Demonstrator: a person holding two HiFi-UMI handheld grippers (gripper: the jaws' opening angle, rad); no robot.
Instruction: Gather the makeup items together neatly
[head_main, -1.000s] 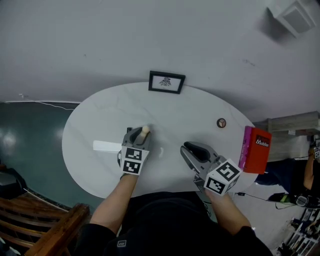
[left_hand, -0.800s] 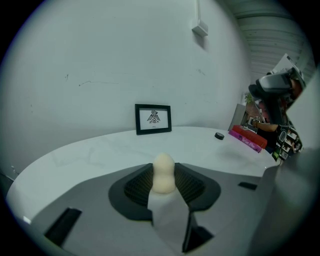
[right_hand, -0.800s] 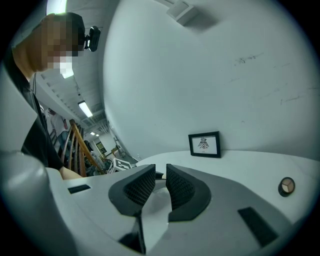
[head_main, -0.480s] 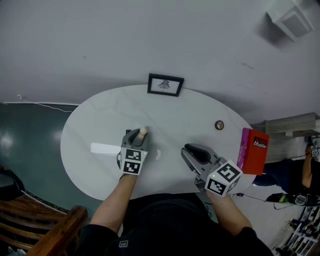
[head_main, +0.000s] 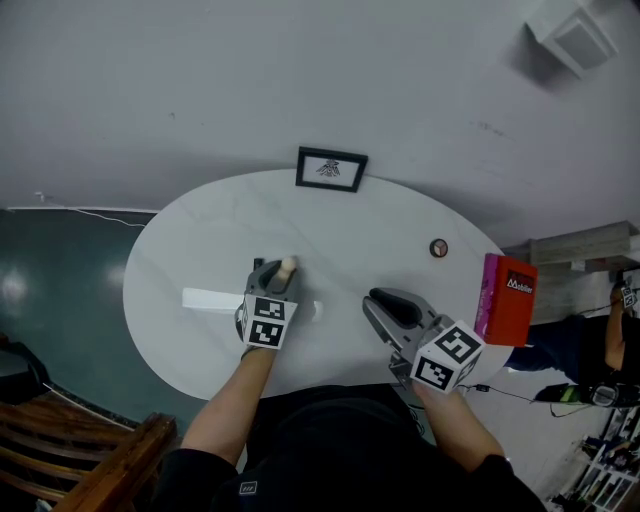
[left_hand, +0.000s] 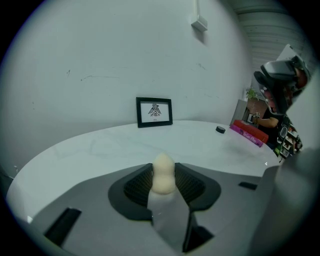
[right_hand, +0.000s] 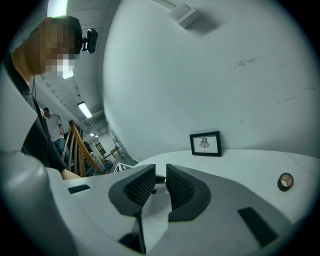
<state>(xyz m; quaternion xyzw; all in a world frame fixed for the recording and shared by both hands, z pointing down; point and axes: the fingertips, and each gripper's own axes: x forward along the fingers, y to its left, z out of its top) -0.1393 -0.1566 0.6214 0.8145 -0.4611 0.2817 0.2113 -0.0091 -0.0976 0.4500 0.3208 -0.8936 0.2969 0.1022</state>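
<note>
Currently, a beige makeup sponge (left_hand: 163, 175) is clamped between the fingers of the left gripper (head_main: 274, 270) over the white desk (head_main: 380, 215). The right gripper (head_main: 385, 300) is held with fingers slightly apart, nothing between them. A round compact (head_main: 438, 248) is seen near the desk's right edge.

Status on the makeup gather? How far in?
Done: nothing looks grouped yet. In hand: the left gripper is shut on a beige makeup sponge; the right gripper is empty, jaws slightly apart. Left: the white flat item, the small round compact and the red box lie far apart on the table.
</note>
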